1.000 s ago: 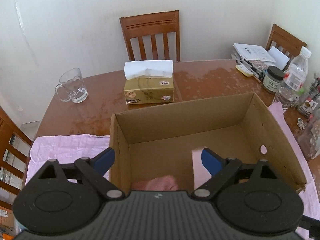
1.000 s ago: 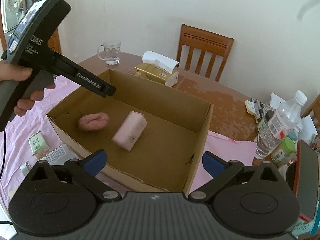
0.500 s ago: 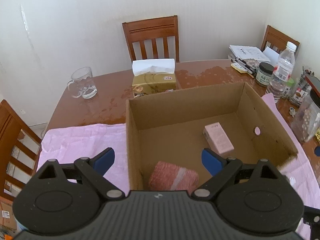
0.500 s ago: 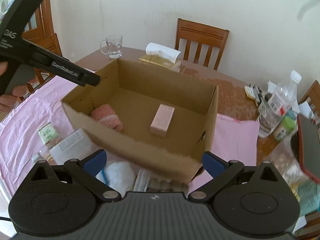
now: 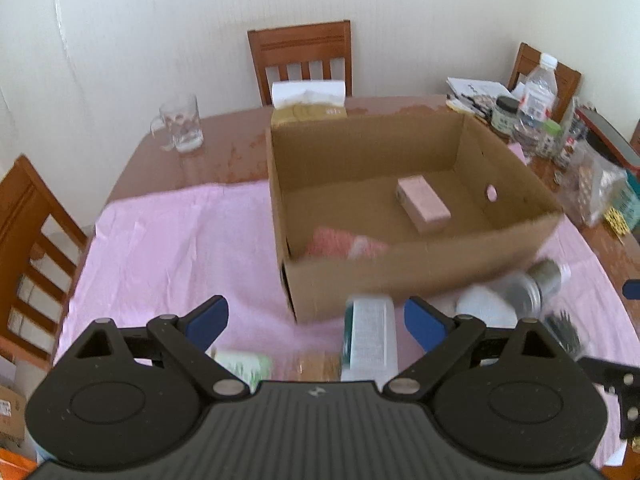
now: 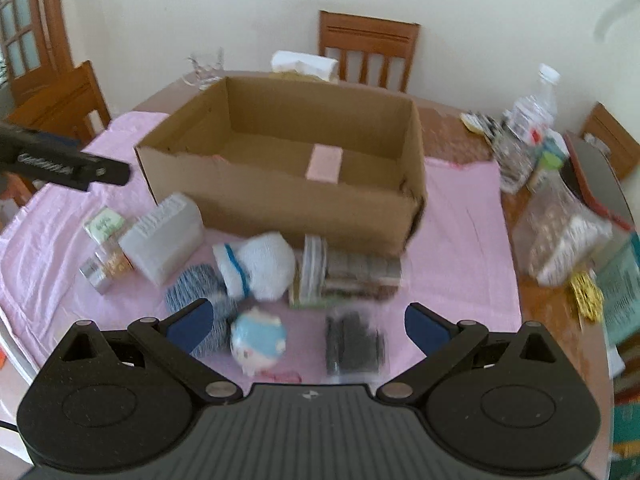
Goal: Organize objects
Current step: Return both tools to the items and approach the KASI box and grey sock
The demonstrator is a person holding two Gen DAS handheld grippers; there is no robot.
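Two items sit in the box (image 6: 288,200), both grippers (image 5: 316,316) (image 6: 306,320) spread and empty, so I line up squarely over the doll (image 6: 258,340) before pinching.

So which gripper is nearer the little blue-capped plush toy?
Right. The right gripper hangs open just above the blue-capped plush toy; the left gripper is off to the toy's left, above the pink cloth.
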